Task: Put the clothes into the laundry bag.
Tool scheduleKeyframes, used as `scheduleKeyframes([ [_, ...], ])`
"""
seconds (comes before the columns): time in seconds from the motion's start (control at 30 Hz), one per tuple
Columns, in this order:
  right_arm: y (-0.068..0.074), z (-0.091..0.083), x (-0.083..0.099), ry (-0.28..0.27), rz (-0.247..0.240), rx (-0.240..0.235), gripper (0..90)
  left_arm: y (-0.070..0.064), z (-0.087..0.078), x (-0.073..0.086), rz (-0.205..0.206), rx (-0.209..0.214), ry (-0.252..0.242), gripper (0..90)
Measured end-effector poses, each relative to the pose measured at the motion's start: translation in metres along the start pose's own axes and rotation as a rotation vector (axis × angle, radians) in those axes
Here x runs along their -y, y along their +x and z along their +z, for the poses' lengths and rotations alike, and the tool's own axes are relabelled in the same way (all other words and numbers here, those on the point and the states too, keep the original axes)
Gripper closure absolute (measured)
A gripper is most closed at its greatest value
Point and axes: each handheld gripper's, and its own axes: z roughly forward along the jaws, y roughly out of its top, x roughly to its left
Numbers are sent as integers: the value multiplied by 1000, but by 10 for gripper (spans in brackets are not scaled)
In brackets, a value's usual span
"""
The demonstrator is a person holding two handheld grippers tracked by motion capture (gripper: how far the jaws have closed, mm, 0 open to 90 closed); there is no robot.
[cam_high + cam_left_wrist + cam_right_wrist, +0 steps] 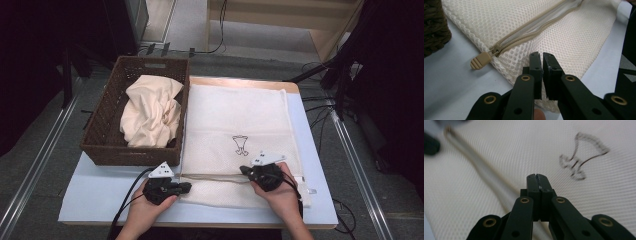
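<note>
One mesh bag point(235, 125), one basket point(102, 132), two closed grippers: left gripper point(184, 187), right gripper point(243, 170).

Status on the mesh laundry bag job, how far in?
Early stage. Done: mesh laundry bag is laid flat on the table. In hand: the left gripper sits nearly shut beside the zipper pull, gripping nothing; the right gripper, shut, is over the mesh. Left: the cream cloth sits in the wicker basket.

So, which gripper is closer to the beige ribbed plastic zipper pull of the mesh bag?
Left. The left gripper is right beside the beige ribbed plastic zipper pull, fingers nearly closed. The right gripper sits farther along the zipper, over the cream mesh laundry bag.
</note>
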Motion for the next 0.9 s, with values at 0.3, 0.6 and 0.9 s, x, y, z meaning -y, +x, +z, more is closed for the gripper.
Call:
scheduleKeyframes([
  [0.3, -3, -4, 20, -8, -1, -57, 788, 0, 0, 0, 7, 14, -3, 823],
  [0.6, 6, 12, 24, 86, -73, -10, 900, -1, 0, 1, 14, 12, -4, 812],
  [0.9, -3, -12, -2, -229, 19, 105, 900, -2, 0, 1, 22, 3, -5, 815],
])
